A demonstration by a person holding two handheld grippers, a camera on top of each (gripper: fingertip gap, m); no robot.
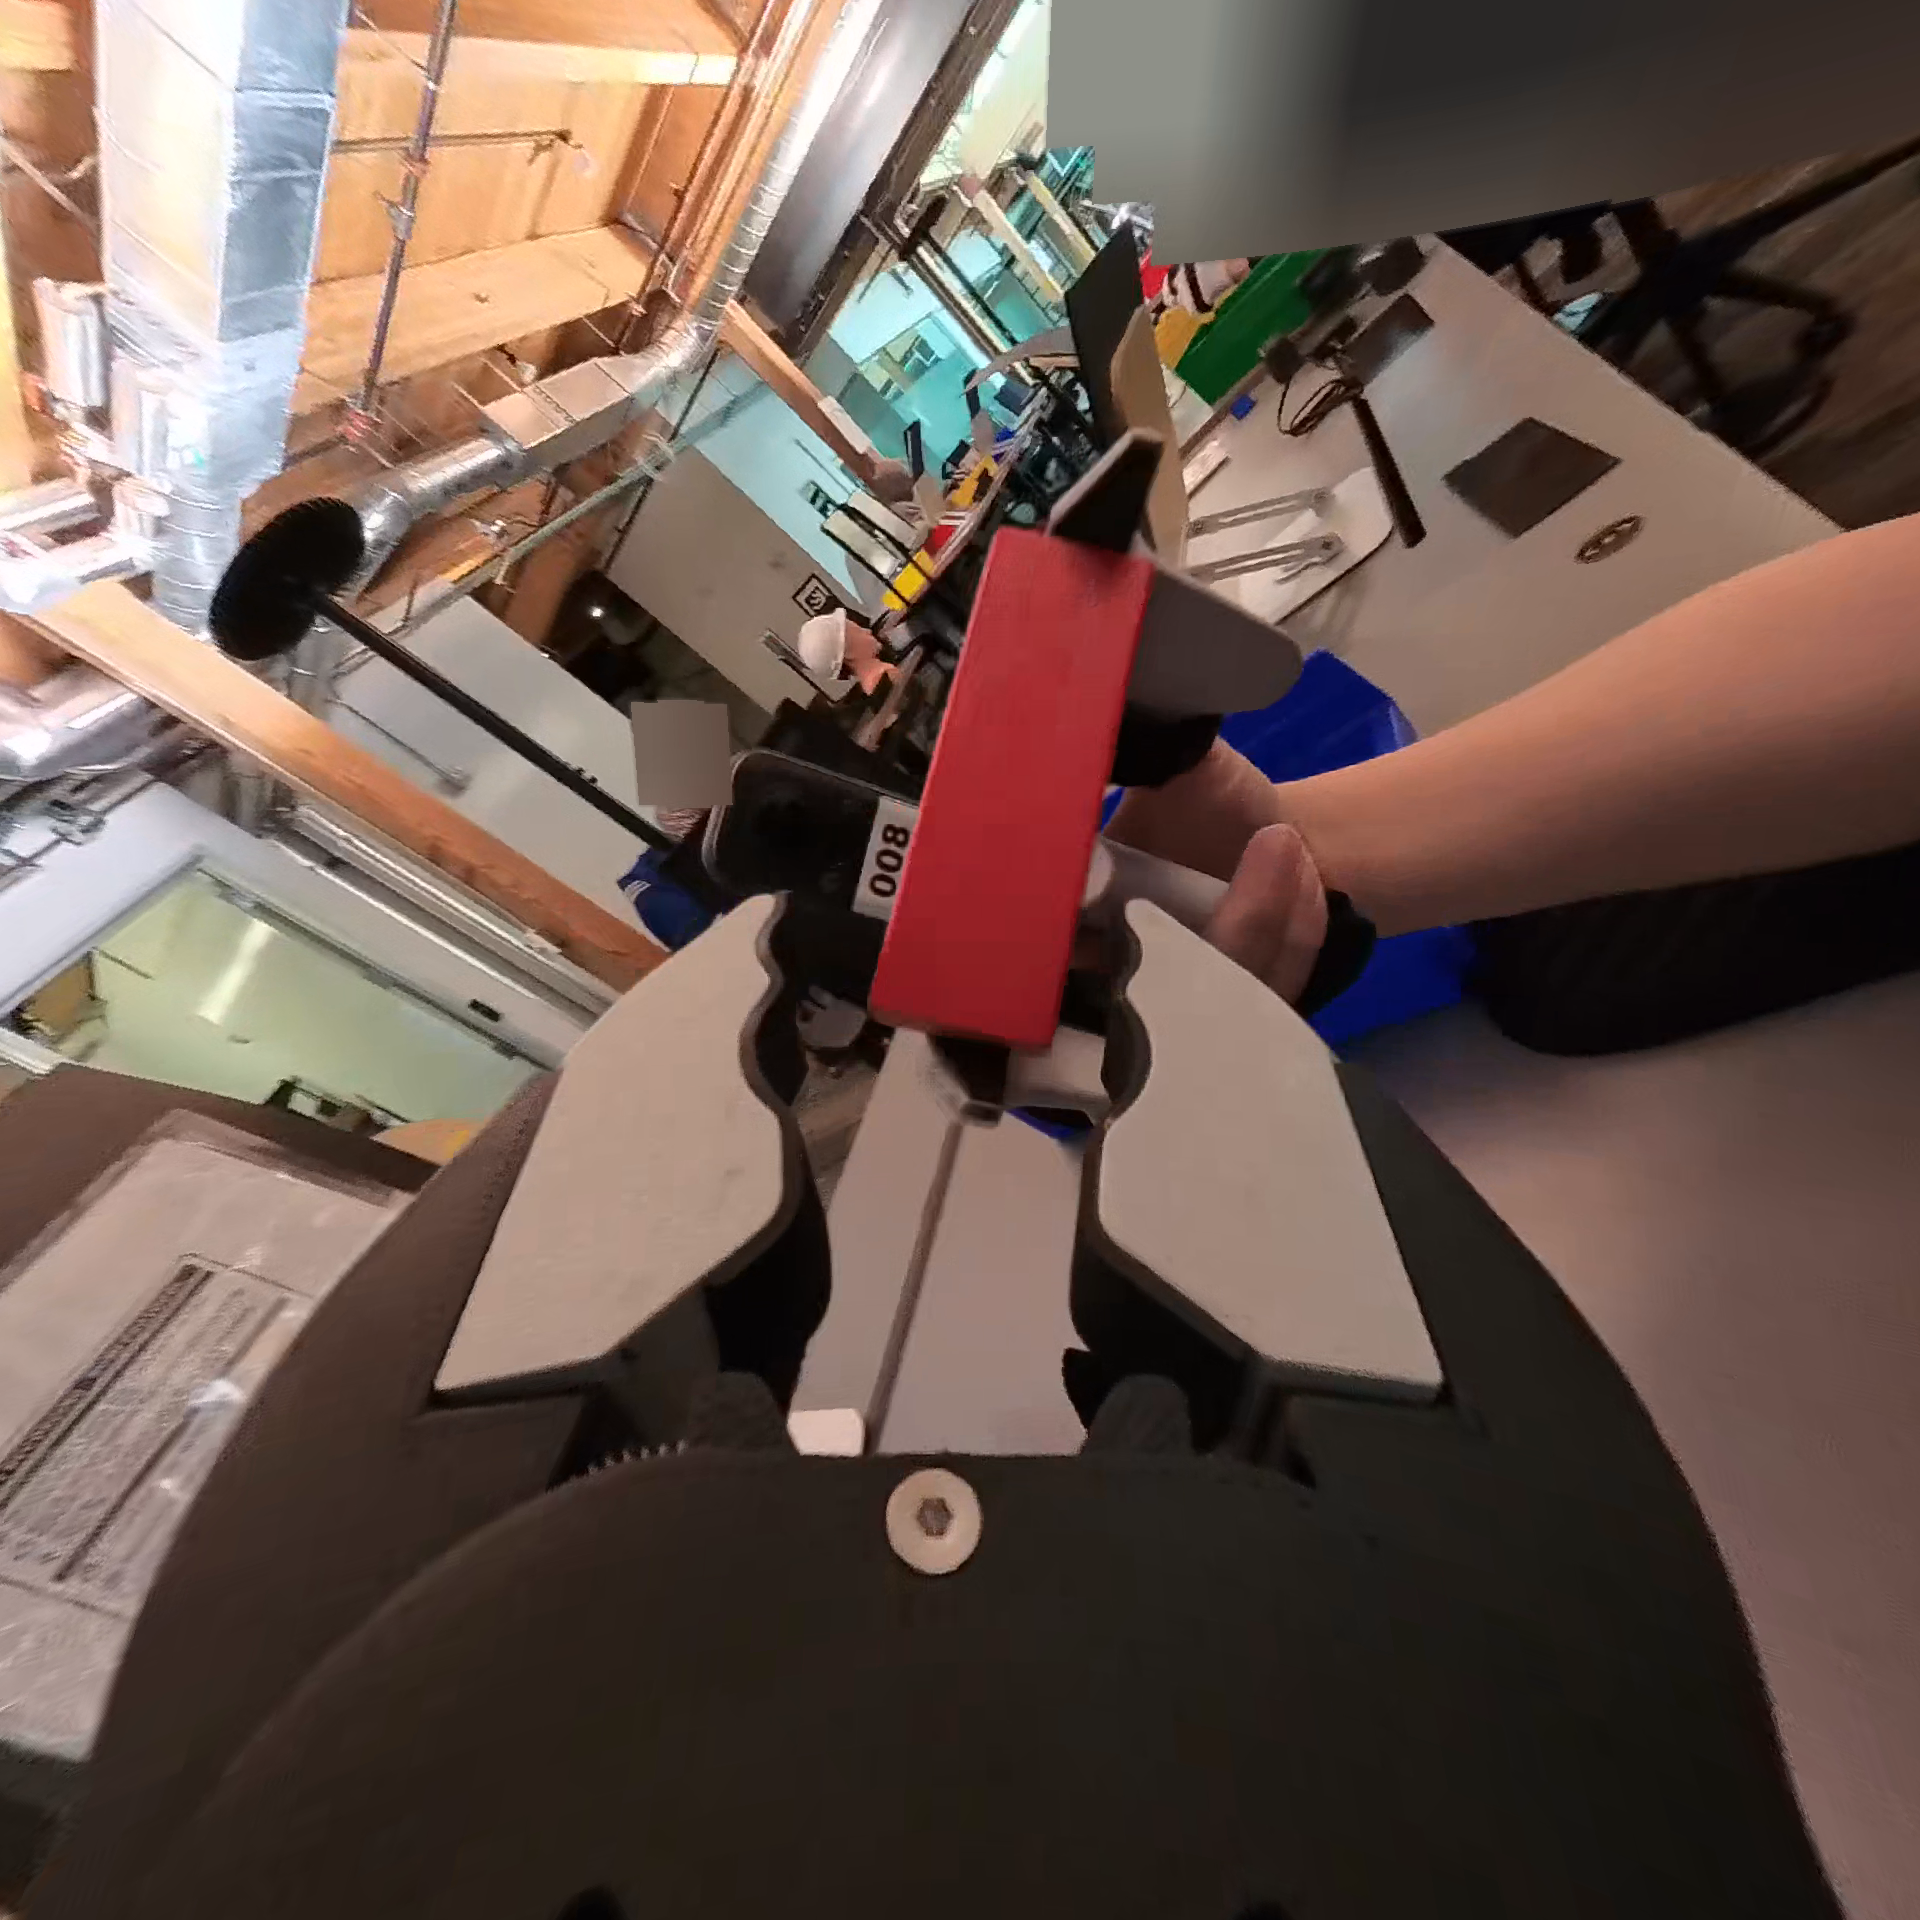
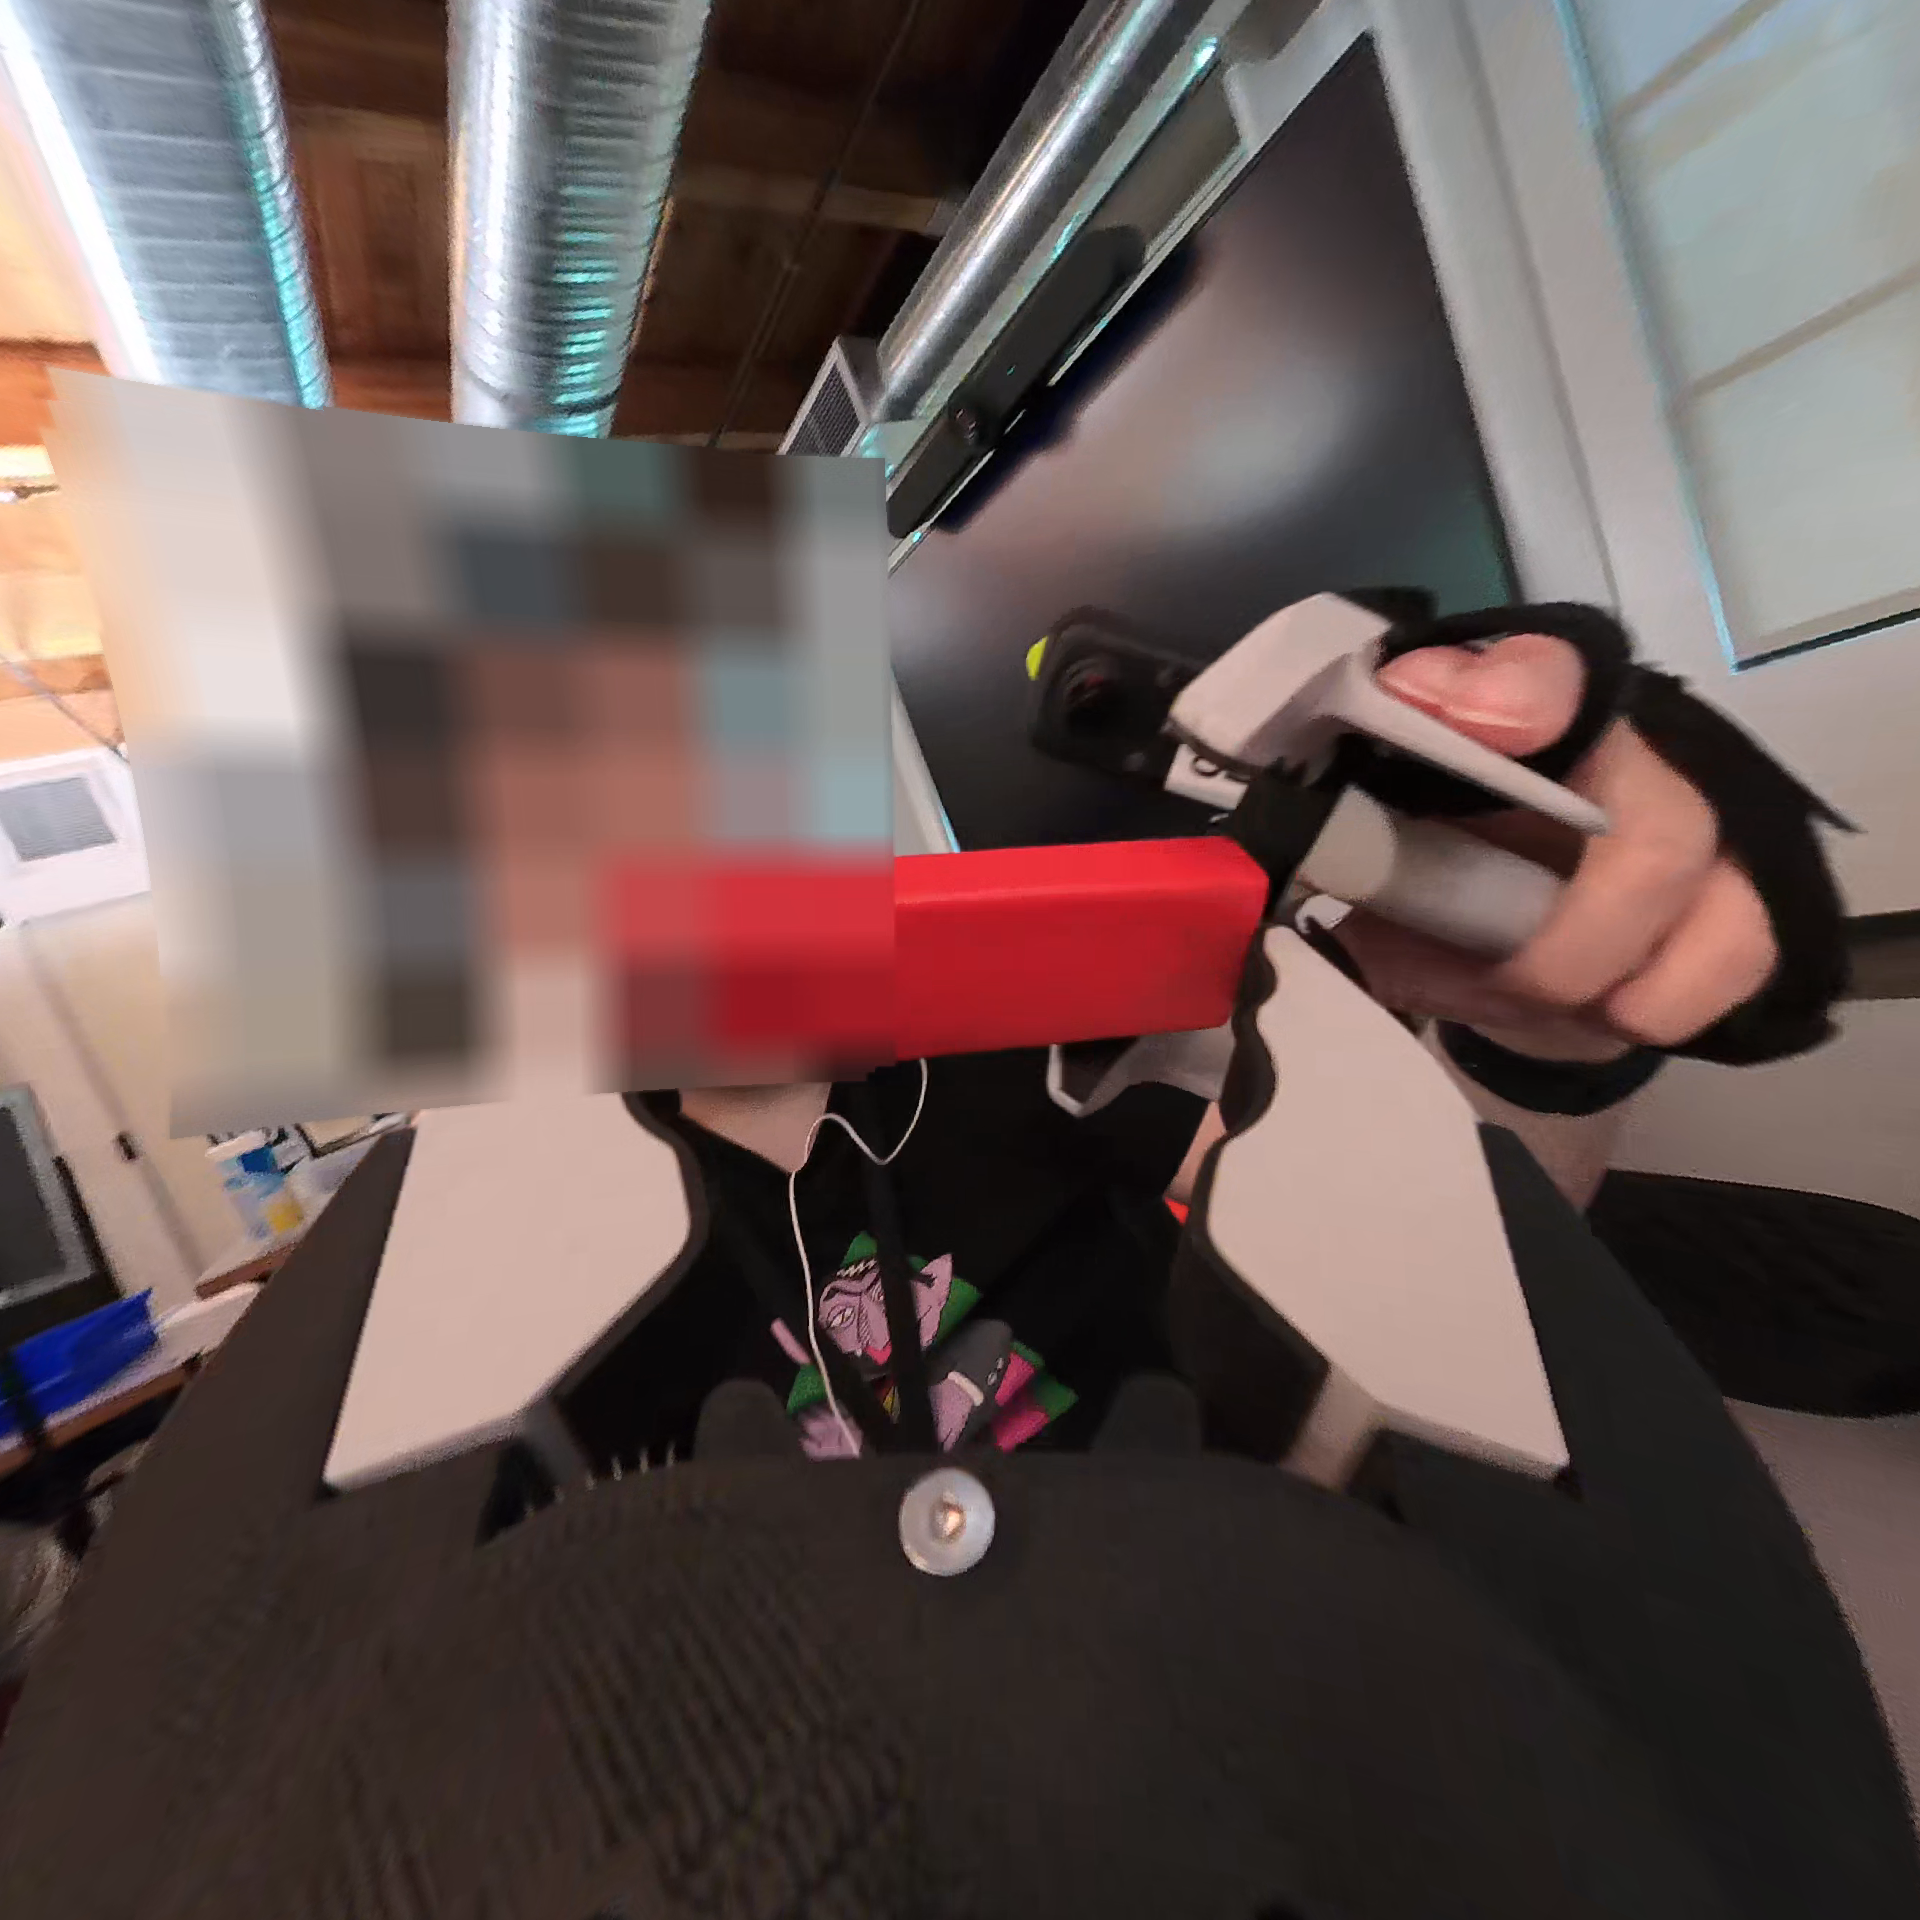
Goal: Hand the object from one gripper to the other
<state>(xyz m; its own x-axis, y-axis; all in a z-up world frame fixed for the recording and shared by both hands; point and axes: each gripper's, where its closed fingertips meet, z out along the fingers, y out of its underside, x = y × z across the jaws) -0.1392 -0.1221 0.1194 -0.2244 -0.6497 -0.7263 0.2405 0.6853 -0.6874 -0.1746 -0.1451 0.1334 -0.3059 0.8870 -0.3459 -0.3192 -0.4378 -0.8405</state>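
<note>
A red rectangular block (image 1: pixel 1008 779) is held in the air. My right gripper (image 2: pixel 951 1023) is shut on it lengthwise, one fingertip on each end. The block (image 2: pixel 1070 945) runs level across the right wrist view, and a mosaic patch hides its left end. In the left wrist view the right gripper (image 1: pixel 1039 790) shows one finger at the block's top end and the other running down the middle. My left gripper (image 1: pixel 945 966) is open. Its jaws stand on either side of the block's near end with gaps, not touching it.
A gloved hand (image 2: pixel 1621 914) holds the left gripper close on the right. A bare forearm (image 1: pixel 1558 727) reaches in over a grey table (image 1: pixel 1662 1299). A blue bin (image 1: pixel 1340 717) stands behind. A person's dark-shirted torso (image 2: pixel 935 1226) is just beyond the right gripper.
</note>
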